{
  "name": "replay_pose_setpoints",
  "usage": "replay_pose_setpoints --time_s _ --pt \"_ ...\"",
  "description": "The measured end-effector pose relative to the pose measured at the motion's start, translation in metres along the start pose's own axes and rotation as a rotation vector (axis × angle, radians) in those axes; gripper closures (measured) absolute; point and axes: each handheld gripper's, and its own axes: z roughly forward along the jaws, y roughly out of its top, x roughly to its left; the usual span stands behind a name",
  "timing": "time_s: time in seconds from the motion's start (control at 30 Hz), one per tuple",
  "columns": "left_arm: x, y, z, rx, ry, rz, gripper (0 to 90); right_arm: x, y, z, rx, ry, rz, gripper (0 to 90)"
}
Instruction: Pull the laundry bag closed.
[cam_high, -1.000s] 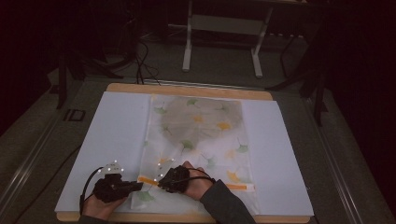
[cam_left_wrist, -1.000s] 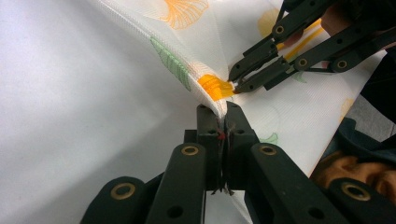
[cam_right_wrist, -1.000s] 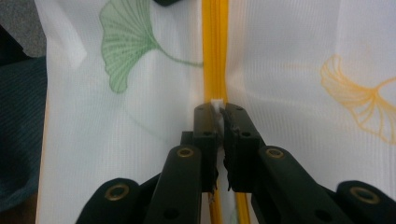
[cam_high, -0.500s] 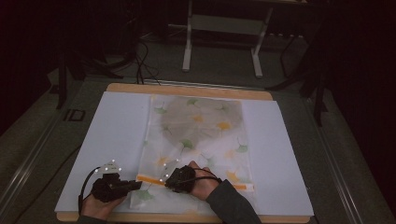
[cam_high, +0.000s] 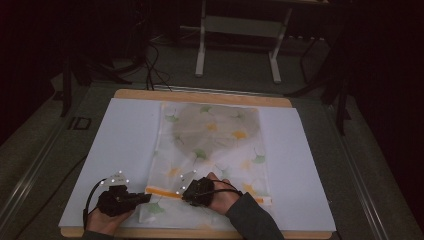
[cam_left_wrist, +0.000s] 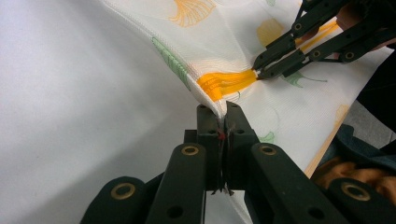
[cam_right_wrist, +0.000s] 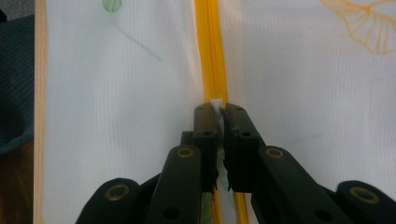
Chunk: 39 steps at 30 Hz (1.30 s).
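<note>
The mesh bag (cam_high: 210, 150) looked light and floppy; left gripper (cam_left_wrist: 222, 111) pinched its corner, right gripper (cam_right_wrist: 218, 108) clamped the zip pull (cam_right_wrist: 215, 101).

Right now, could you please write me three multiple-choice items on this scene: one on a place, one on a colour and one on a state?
1. Where on the mesh bag does the zipper run?
A. along the far edge
B. across the end nearest the person
C. down the middle lengthwise

2. What colour is the zipper?
A. orange
B. blue
C. black

3. How do the jaws of the left gripper stand?
A. wide open above the bag
B. shut on the bag's corner by the zipper's end
C. shut on a pen

Answers: 1 B, the high view shows the stripe near the hands; 2 A, both gripper views show orange teeth; 3 B, the left gripper view shows fabric pinched between the closed jaws.
</note>
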Motion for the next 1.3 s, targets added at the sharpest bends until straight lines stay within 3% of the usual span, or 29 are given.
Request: replay_pose_setpoints --time_s 1.3 --pt "0.002 -0.001 -0.002 -0.003 0.000 -0.009 87.8 -0.003 -0.038 -0.024 0.049 -0.025 0.045 84.7"
